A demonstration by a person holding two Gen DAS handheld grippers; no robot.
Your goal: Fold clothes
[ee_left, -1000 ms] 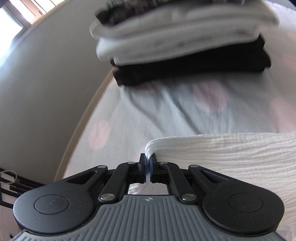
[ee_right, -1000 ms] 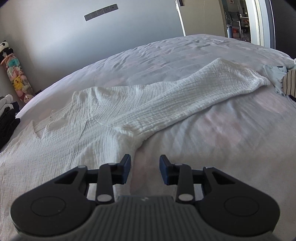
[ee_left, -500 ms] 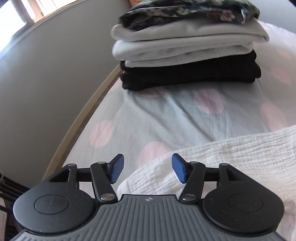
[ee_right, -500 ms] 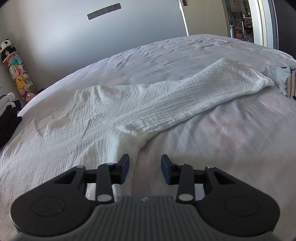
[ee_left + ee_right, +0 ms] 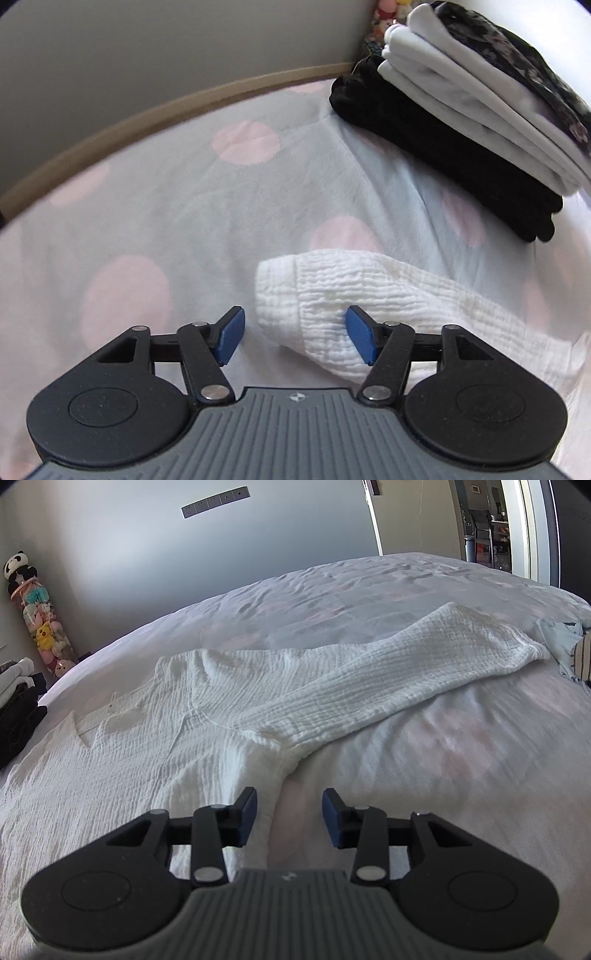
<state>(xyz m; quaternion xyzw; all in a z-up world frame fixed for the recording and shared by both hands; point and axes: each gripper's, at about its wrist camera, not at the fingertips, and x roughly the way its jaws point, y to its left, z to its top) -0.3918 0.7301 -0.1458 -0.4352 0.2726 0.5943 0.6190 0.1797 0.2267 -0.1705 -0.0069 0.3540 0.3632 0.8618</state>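
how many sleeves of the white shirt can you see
2. One sleeve stretches across the bed toward the far right in the right wrist view; the other sleeve's cuff lies on the dotted sheet in the left wrist view.

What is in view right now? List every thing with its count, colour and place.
Shirt: one, white crinkled cloth, spread flat on the bed, one sleeve stretched out to the right; its other cuff lies under the left claw.
Pile of folded clothes: one pile, black below, white above, dark flowered on top, at the bed's edge.
Bedsheet: one, pale with pink dots, covers the bed.
Loose clothes: small heap, light blue and striped, far right of the bed.
Soft toys: one column, panda on top, in the room's corner.
Wall sockets: one row, grey, on the wall.
Left claw: black, blue pads, open.
Right claw: black, blue pads, open over the shirt's edge.
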